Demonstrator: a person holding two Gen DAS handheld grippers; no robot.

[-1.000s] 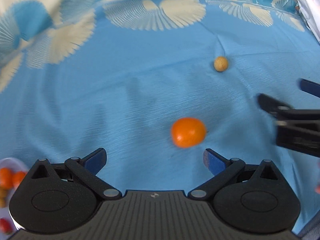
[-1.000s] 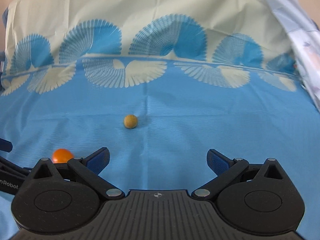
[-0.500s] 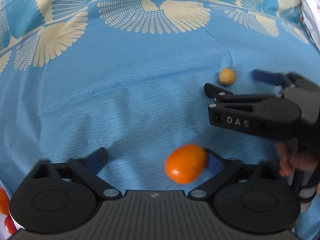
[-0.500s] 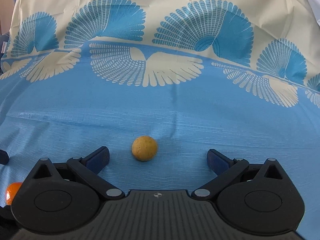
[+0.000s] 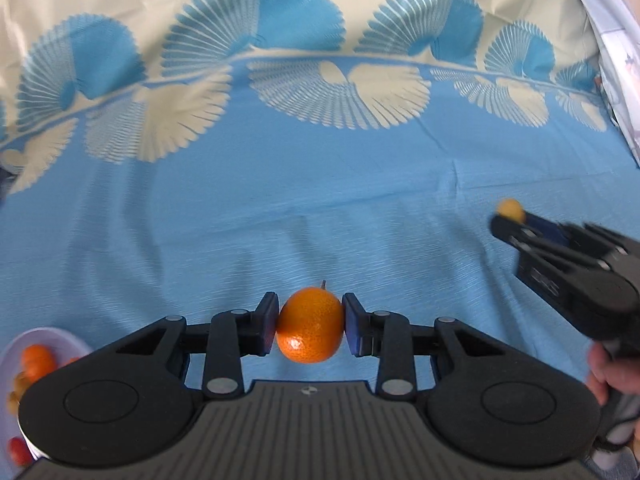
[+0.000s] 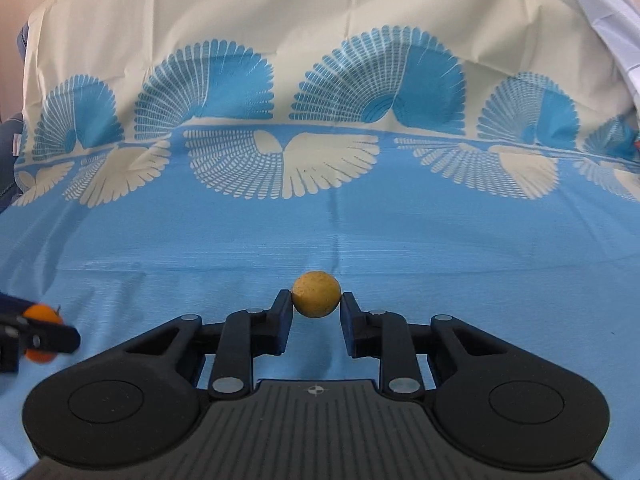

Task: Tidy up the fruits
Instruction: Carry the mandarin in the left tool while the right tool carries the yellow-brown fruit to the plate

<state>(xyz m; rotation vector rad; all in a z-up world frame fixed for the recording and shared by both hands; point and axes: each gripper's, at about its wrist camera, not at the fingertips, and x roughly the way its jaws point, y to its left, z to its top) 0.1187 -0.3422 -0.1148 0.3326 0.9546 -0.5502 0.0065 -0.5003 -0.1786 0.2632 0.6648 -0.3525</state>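
The plate (image 5: 60, 338) of sorted fruit sits at the lower-left edge of the left wrist view, i.e. down and to the left of the left hand-held gripper (image 5: 310, 330) and close beside it. That's the relation the next move turns on. The plate is white & already carries several small orange, yellowish and red fruits. Left side is clearly nearer to it; the right hand-held gripper (image 6: 316, 314) is off to the right, well apart from the plate, which doesn't show in the right wrist view at all.

Left hand-held gripper: jaws drawn in most of the way, blue pads pressed on both flanks of a small mandarin (image 5: 310, 330). The fruit is roundish, slightly taller than wide as it sits, w/ a short stem sticking up at the top. It looks clear of the blue patterned cloth (image 5: 320, 208), though I can't tell for certain.

Right hand-held gripper: narrowed even further, its tips pinching a small yellow-brown ball-shaped fruit (image 6: 316, 294) — possibly a longan, not sure. The grip is right at the tips, so probably the less secure hold of the two.

My read: both picks are made — the carry to the plate comes next, left likely first since it's closer. The round mandarin could roll once let go on a crowded plate.
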